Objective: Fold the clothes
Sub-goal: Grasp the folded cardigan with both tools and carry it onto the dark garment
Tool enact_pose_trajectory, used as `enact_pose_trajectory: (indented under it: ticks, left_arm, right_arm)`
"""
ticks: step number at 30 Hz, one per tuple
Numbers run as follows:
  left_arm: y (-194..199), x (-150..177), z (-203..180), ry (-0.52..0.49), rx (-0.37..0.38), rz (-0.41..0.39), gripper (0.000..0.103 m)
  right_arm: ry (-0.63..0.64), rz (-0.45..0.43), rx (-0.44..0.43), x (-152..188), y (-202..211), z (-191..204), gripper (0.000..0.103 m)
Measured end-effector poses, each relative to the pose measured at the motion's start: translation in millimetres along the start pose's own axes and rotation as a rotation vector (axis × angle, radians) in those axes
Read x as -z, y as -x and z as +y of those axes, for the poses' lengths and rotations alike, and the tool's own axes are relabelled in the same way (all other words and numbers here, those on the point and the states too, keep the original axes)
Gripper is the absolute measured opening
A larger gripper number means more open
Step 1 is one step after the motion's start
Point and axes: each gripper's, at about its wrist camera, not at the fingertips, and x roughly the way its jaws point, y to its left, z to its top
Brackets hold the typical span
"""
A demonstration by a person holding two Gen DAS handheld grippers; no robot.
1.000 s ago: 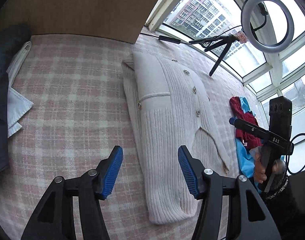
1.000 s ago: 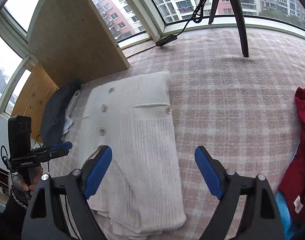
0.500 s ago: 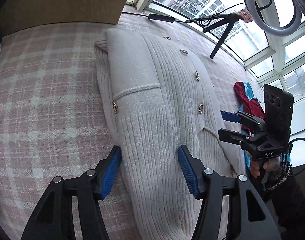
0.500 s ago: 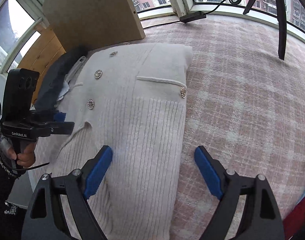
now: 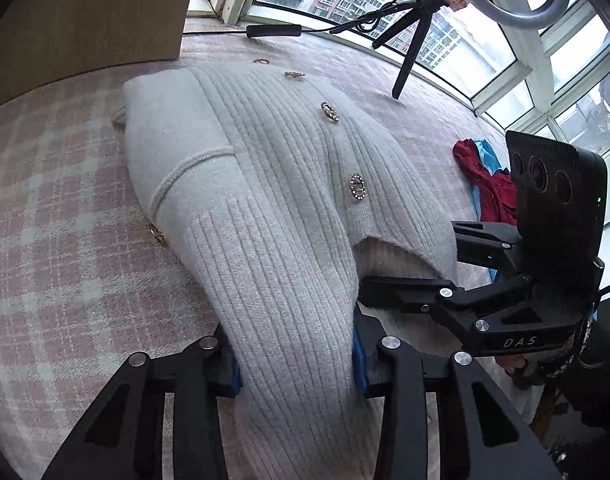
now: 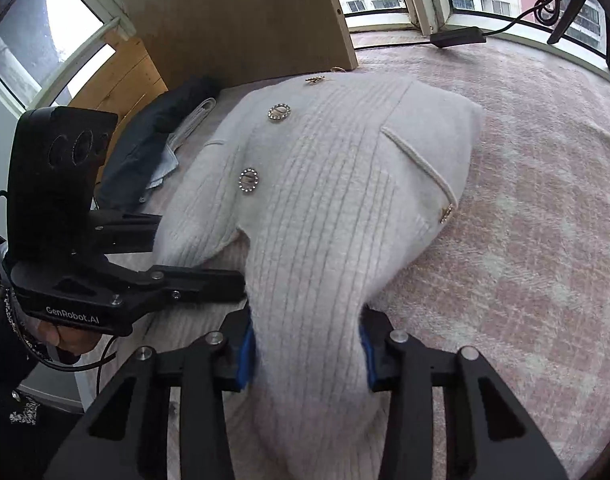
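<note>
A cream ribbed cardigan with round jewelled buttons lies folded lengthwise on the pink plaid cover. My left gripper is closing on the near end of the cardigan's left edge, and the knit bunches up between its blue pads. In the right wrist view the cardigan runs away from my right gripper, whose jaws are closing on the near end of the right edge, with the knit pinched between its pads. Both near corners are raised off the cover. A hand holds the left gripper's handle.
A wooden board stands at the far edge by the windows. A tripod, a ring light and a cable adapter sit at the far right. Red and blue clothes lie to the right, and dark and white garments to the left.
Both grippers have come down and forward onto the cardigan's near end. Their jaws have narrowed from wide open to a pinch on the knit, which now bulges upward.
</note>
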Motion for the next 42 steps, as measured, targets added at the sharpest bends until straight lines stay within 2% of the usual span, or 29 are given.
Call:
enact_pose_trajectory:
  ticks: [5,10,15,22,29,37,42]
  left_arm:
    - [10.2,-1.9,-15.9,-0.014,-0.016,-0.029,0.029]
    - [47.6,5.4,-32.6,-0.015,-0.02,-0.085,0.029]
    - [92.4,24.5,-43.7,-0.001,-0.06,-0.132,0.029]
    - [160.9,52.7,-31.5,0.009,-0.105,-0.221,0.03]
    - [234.0,73.8,32.6,-0.036,-0.137,-0.284,0.03]
    - [321.8,73.2,153.8,-0.069,-0.187,-0.303,0.03]
    - [344.0,59.5,214.7,-0.099,-0.239,-0.291,0.03]
  right_arm:
    - [-0.042,-0.044,-0.026,-2.7,14.4,10.2,0.031]
    - [-0.051,-0.094,-0.065,-3.5,42.0,30.9,0.03]
    - [-0.017,-0.091,-0.101,-4.3,62.0,67.7,0.03]
    - [0.06,-0.105,-0.131,-18.9,70.9,134.1,0.03]
    - [0.104,-0.154,-0.116,-52.5,40.0,223.8,0.03]
    - [0.155,-0.221,-0.058,-121.6,-32.1,337.3,0.03]
    - [0.143,-0.23,-0.036,-160.7,-78.5,368.2,0.03]
